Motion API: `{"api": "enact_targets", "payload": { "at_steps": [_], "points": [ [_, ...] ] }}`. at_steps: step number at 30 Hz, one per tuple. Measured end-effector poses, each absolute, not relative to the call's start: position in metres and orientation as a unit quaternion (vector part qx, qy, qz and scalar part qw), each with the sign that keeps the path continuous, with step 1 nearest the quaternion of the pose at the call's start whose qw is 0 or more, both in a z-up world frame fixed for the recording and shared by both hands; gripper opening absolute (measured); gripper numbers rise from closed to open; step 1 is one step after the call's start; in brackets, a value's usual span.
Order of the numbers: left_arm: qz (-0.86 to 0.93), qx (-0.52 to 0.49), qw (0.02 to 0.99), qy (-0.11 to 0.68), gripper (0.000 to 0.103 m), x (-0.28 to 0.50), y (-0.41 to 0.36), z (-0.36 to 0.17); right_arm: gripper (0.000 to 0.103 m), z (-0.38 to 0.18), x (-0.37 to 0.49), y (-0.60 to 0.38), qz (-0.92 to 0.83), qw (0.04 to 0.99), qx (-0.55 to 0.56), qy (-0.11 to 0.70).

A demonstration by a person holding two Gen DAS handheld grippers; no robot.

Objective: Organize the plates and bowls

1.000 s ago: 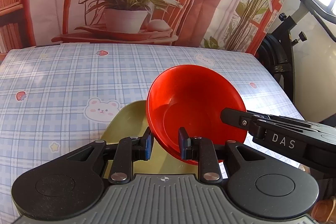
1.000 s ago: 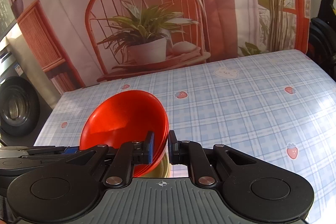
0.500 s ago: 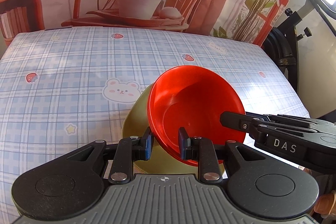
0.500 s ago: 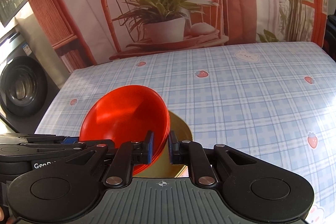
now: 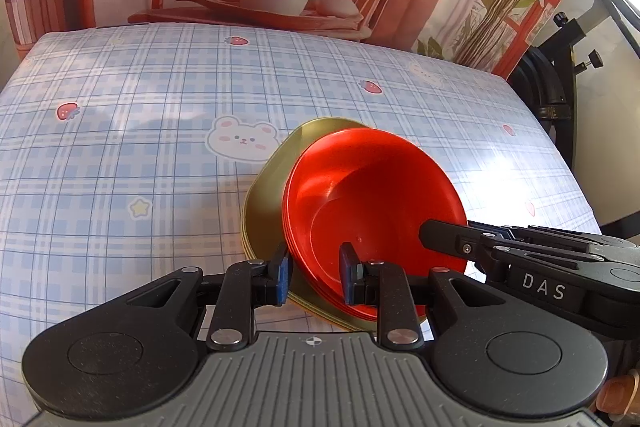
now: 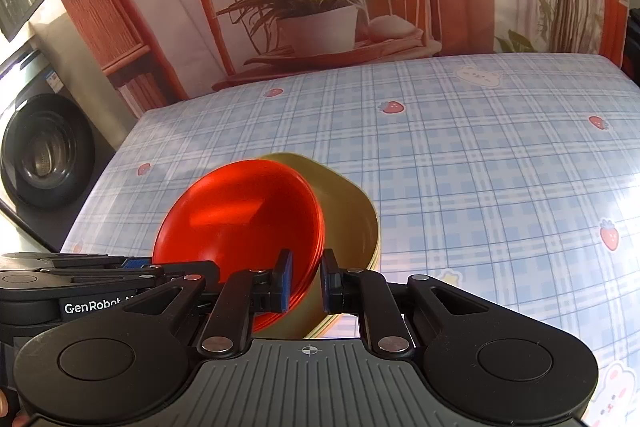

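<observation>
Left claw [image 5: 313,277] and right claw [image 6: 306,279] each stay clamped on the red bowls' [image 5: 372,211] rim at frame centre — the stack has sunk onto the yellow plates [image 5: 266,195] on the tabletop [image 5: 140,147]. Nesting looks nearly complete.

Both views are bright and lit by daylight from the right, where a blown-out window corner shows. Glare whitens the tablecloth [image 5: 516,163] right of the fingers (strongest in the left wrist view), and soft shadows lie on it far left. The red bowls [image 6: 244,223] look slightly smeared. Fisheye distortion bows the table edges.
</observation>
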State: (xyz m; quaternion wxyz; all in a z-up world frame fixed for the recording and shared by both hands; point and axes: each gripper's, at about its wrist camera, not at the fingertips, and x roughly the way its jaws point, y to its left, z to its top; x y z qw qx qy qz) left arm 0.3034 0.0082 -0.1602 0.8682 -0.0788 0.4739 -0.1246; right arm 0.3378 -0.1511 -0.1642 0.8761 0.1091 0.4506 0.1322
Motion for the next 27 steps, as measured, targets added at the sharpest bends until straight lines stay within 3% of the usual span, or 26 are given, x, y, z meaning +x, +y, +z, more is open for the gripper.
{"api": "enact_targets", "payload": {
  "at_steps": [21, 27],
  "points": [
    [-0.108, -0.077, 0.874, 0.467, 0.027, 0.301, 0.005, -0.159, 0.017, -0.16, 0.336, -0.148, 0.135, 0.883, 0.093, 0.44],
    [-0.085, -0.073, 0.885, 0.453, 0.037, 0.296, 0.008, -0.147, 0.024, -0.142, 0.327, -0.153, 0.13, 0.903, 0.084, 0.401]
  ]
}}
